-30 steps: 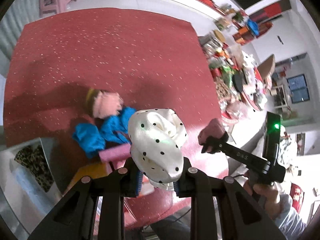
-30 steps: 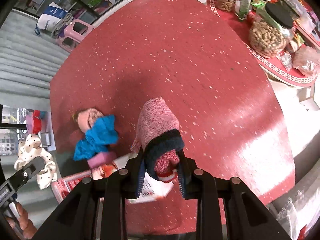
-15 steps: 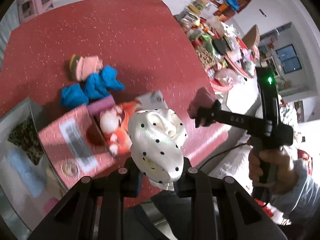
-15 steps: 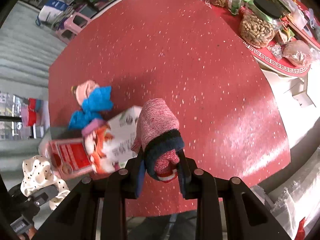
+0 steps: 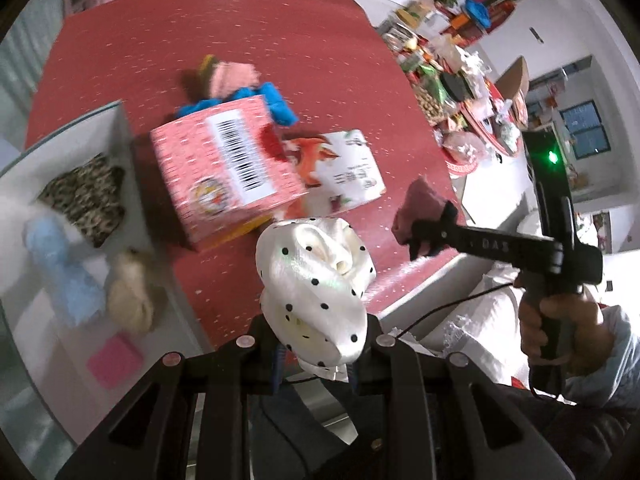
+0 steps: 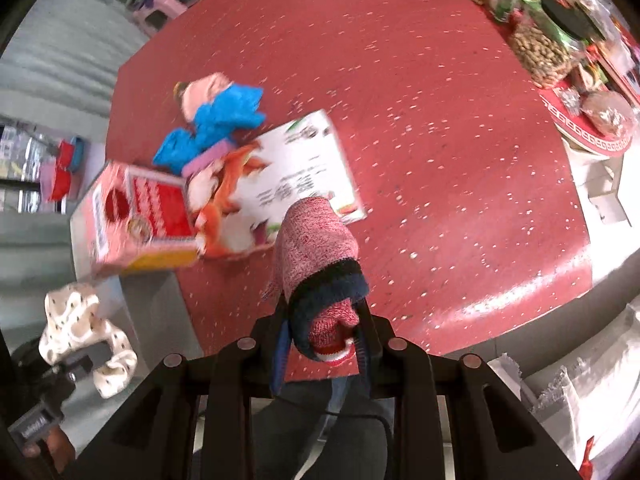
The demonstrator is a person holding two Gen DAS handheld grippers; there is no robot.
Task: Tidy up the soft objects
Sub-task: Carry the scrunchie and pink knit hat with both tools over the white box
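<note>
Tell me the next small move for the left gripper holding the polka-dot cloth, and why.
Probably carry it a bit further left, over the white bin, then open. The left gripper is clamped on the polka-dot cloth, which hangs over the red table's edge, while the bin beside it already holds other soft items.

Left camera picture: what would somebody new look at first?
Probably the white cloth with black dots, bunched up big in the middle and pinched in the left gripper. Next, the pink box with a barcode on the red table, beside a white bin holding soft things. On the right, a hand holds the right gripper, shut on a red knitted sock.
</note>
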